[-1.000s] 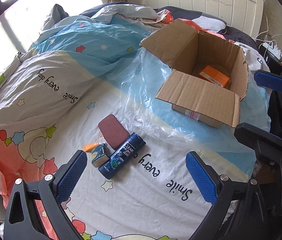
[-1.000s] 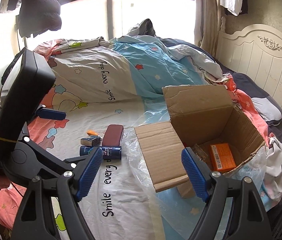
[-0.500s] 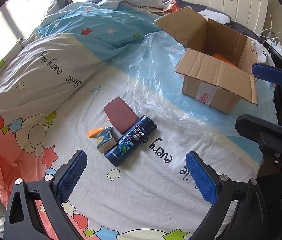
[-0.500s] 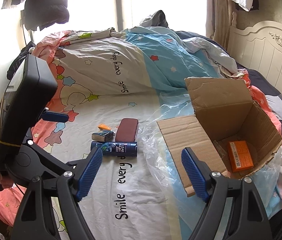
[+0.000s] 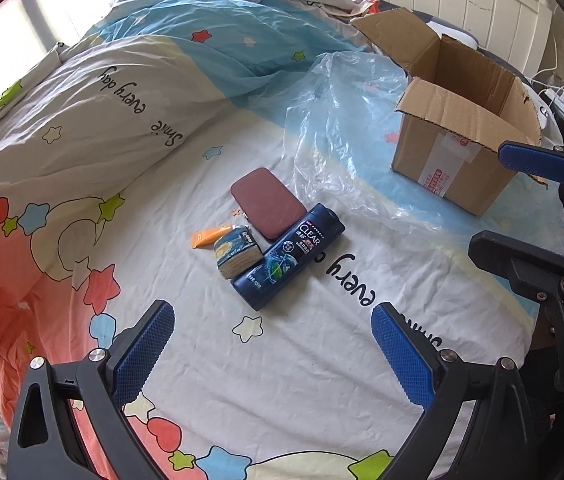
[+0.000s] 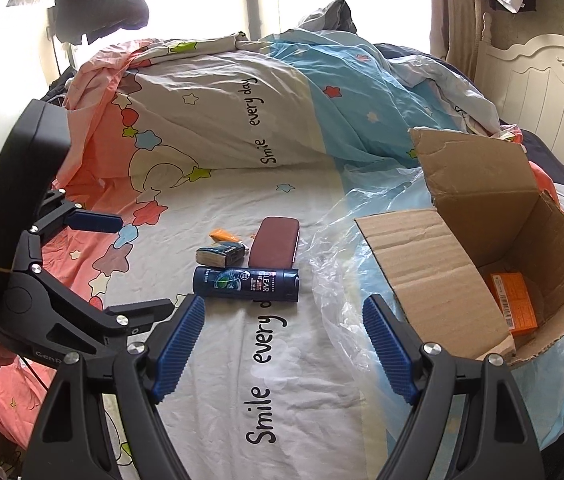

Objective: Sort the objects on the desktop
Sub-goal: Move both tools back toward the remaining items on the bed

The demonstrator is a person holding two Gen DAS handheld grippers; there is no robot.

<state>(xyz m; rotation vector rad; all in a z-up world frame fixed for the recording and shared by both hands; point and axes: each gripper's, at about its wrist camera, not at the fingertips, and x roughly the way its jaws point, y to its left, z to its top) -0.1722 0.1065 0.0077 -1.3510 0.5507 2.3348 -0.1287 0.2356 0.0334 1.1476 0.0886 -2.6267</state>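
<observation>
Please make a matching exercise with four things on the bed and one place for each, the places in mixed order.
Things:
1. dark blue shampoo bottle
2. flat maroon case
3. orange rectangular packet
4. clear plastic sheet

Places:
A. inside the brown cardboard box
B. spread under the box
C. lying nearest the grippers
D. between bottle and sheet

Pairs: 1-C, 2-D, 3-A, 4-B
</observation>
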